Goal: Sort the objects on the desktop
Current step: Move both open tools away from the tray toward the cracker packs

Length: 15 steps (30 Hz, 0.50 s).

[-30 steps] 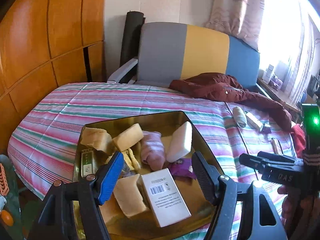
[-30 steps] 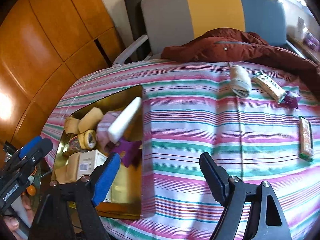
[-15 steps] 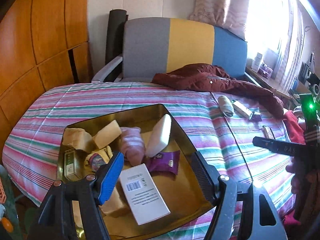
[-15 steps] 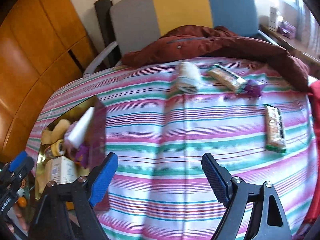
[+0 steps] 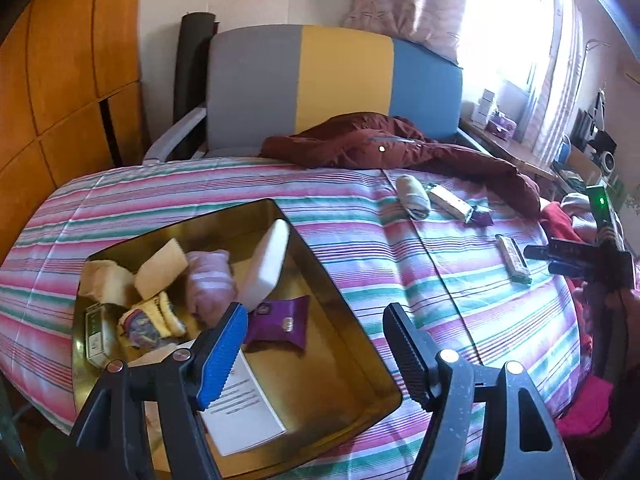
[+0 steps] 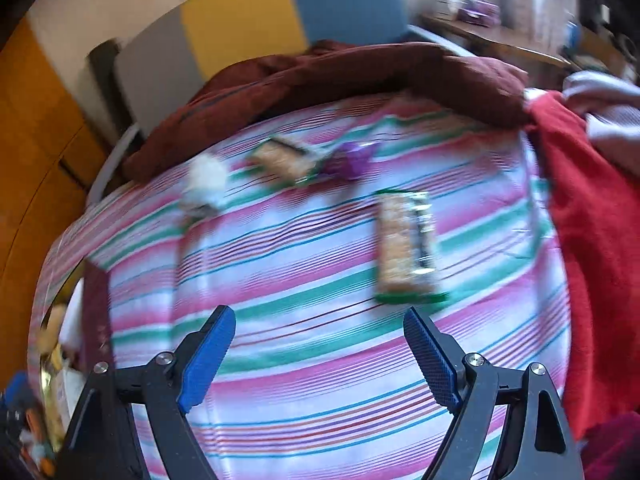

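**Both grippers empty, snacks and a sock roll loose on the striped cloth**

In the left wrist view my left gripper (image 5: 314, 346) sits at the bottom centre of the frame, jaws standing wide with nothing between them, over the gold tray (image 5: 362, 344). The tray fills the lower left and centre. Inside it I see a white block (image 5: 266, 264) leaning on the right-hand wall, a pink striped sock roll (image 5: 210, 282), a purple snack packet (image 5: 282, 320), a white box (image 5: 244, 412) with printed text, and yellowish blocks at the tray's left. At the right edge of that frame my right gripper (image 5: 566, 256) shows as dark bars under a green light.

In the right wrist view, which is blurred, my right gripper (image 6: 318, 356) holds the bottom centre, jaws wide apart and empty above the striped cloth (image 6: 320, 392). Just above its right finger, at centre right, lies a green-edged snack bar (image 6: 406, 248). Toward the upper centre are a second snack bar (image 6: 282, 160), a small purple wrapper (image 6: 354, 160) just beside it, and a pale sock roll (image 6: 204, 182) to their left. A dark red jacket (image 6: 360, 76) crosses the top; a red cloth (image 6: 592, 248) hangs down the right side. The tray's corner peeks in at the lower left.
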Available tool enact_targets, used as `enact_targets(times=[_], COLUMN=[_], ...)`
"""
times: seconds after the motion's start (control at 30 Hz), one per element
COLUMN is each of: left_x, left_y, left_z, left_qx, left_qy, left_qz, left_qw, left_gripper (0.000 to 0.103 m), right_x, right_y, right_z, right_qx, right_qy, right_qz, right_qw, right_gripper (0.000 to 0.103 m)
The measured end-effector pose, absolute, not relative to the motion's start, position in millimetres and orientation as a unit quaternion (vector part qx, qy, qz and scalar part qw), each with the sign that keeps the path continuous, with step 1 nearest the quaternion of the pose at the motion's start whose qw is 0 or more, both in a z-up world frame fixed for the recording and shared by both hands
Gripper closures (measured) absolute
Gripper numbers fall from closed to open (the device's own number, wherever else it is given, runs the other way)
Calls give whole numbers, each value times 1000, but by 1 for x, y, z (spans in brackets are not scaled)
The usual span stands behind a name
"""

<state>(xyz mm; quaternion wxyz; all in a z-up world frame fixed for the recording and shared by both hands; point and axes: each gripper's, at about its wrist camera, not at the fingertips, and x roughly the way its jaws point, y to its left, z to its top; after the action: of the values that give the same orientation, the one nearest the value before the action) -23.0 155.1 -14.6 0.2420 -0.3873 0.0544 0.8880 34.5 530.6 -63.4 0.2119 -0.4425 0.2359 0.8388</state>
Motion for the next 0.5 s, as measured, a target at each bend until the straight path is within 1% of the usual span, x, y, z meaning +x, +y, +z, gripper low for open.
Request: enact_targets(times=[0.3, 0.5], left_x=[-23, -28], left_y=[177, 197], left_z=[-17, -18], left_qx=[-393, -405], left_qy=[70, 60], left_qz=[880, 869], left_qw=[257, 278], left_gripper=[32, 33], right_x=[40, 28], right_y=[590, 602], right_z=[-79, -98], right_qx=[-444, -454], right_qy=[252, 248], right_qz=[814, 812], right_qw=[276, 271], right_gripper=[16, 16])
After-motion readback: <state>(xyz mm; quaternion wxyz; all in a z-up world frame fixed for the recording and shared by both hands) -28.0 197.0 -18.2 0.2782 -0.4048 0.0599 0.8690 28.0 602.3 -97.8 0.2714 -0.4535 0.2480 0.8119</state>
